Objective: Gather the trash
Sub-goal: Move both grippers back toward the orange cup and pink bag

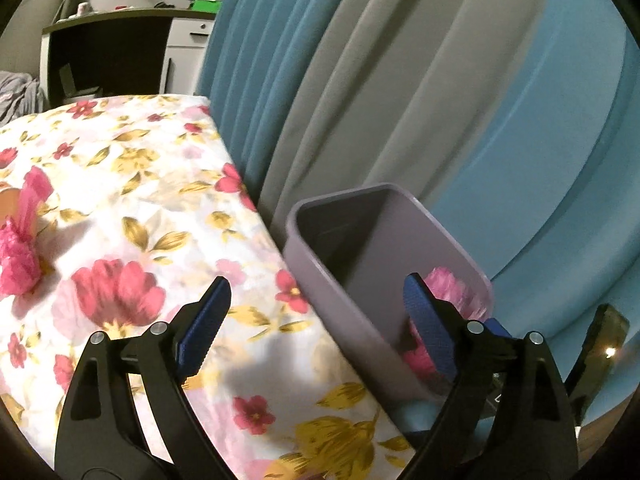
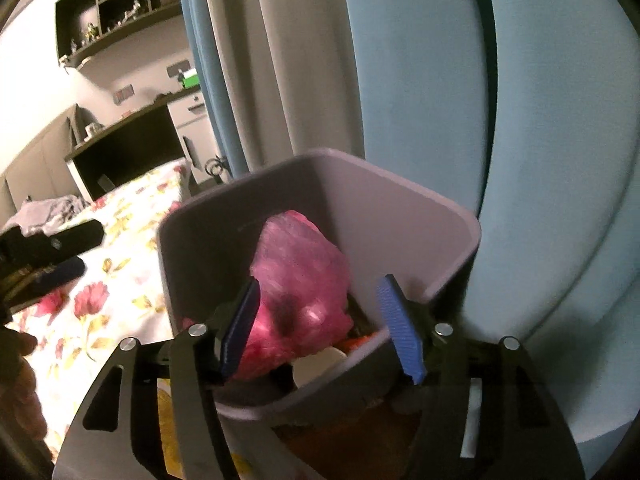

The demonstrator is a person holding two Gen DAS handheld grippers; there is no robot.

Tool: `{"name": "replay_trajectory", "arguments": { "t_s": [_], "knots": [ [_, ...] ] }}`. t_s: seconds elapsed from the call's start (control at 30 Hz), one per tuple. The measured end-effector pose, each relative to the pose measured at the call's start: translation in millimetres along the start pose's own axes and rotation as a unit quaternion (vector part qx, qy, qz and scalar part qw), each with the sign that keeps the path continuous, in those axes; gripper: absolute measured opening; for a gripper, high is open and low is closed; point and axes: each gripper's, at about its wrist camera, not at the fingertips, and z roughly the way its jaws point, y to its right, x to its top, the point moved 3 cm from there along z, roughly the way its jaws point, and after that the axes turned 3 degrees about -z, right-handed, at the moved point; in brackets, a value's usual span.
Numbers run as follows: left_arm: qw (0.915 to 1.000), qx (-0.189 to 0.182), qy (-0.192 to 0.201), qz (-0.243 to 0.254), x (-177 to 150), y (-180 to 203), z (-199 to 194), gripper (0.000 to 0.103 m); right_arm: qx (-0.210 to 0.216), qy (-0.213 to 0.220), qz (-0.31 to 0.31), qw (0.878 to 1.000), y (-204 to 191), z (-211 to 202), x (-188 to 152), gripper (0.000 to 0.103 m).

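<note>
We see the lilac bin [image 2: 400, 216] standing upright beside the flowered bedspread [image 1: 132, 184], its open mouth facing up and its long side running along the edge of the bed. A crumpled pink plastic bag [image 2: 300, 264] sits inside it on top of other rubbish, bunched into a lump with no clear long axis (its peak leans slightly toward the bin's far wall). The right gripper [image 2: 320, 320] hangs over the bin's mouth with its jaws apart; the bag lies between the blue pads [image 2: 394, 320], but we cannot tell whether the near-side pad brushes it, and nothing is clamped. The left gripper [image 1: 320, 320] has its jaws spread wide and empty, one finger over the bedspread, the other over the bin's near corner, with the bin's rim between them. A second pink bag [image 1: 20, 256] lies on the bedspread well to the left, its twisted neck pointing up and away from us.
</note>
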Motion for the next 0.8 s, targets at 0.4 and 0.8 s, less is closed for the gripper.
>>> {"name": "replay_trajectory", "arguments": {
  "t_s": [0.4,0.8],
  "knots": [
    [0.9992,0.033,0.021,-0.004,-3.8,-24.6,-20.3,0.086,0.009,0.022,-0.006,1.0,-3.6,-26.0,-1.9,0.066],
    [0.9753,0.205,0.078,-0.029,-0.1,-145.1,-100.1,0.09,0.086,0.084,-0.042,0.992,-84.9,-61.7,22.7,0.066]
  ]
}}
